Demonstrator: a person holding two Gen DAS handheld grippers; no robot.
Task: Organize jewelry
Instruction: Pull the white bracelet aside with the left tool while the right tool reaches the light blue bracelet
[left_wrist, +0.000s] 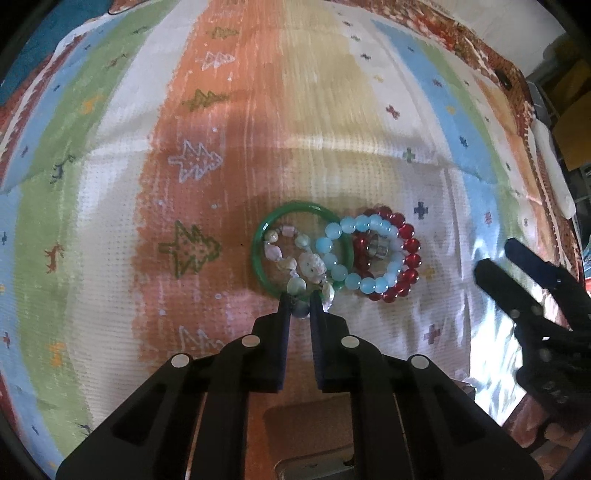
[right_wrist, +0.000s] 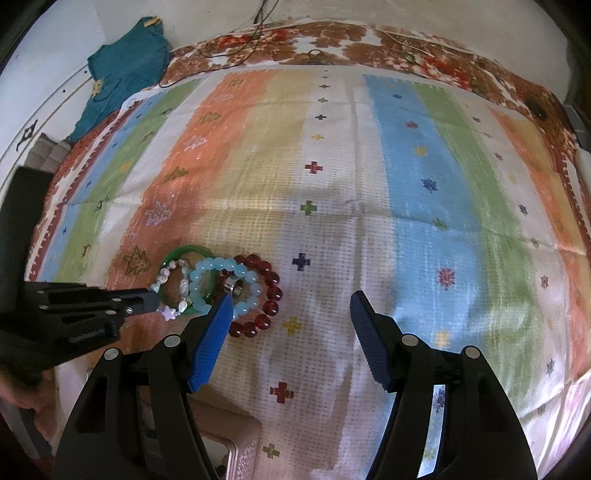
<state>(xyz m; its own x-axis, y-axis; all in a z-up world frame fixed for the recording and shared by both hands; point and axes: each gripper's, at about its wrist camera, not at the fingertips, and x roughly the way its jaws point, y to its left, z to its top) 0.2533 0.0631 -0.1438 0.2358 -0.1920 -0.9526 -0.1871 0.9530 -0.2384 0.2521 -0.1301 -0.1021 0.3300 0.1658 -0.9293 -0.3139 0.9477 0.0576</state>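
A small heap of jewelry was seen on the striped cloth (right_wrist: 332, 177): a green bangle (left_wrist: 258, 236), a shell bracelet (left_wrist: 291, 264) lying partly inside it, a pale blue bead bracelet (left_wrist: 354, 254) overlapping both, a red bead bracelet (left_wrist: 408, 254) beside it and a silver ring (left_wrist: 378, 248) in the middle. The left gripper (left_wrist: 300, 300) was pressed together on the shell bracelet at the bangle's near edge, while the right gripper (right_wrist: 291, 301) was held spread and empty just beside the heap
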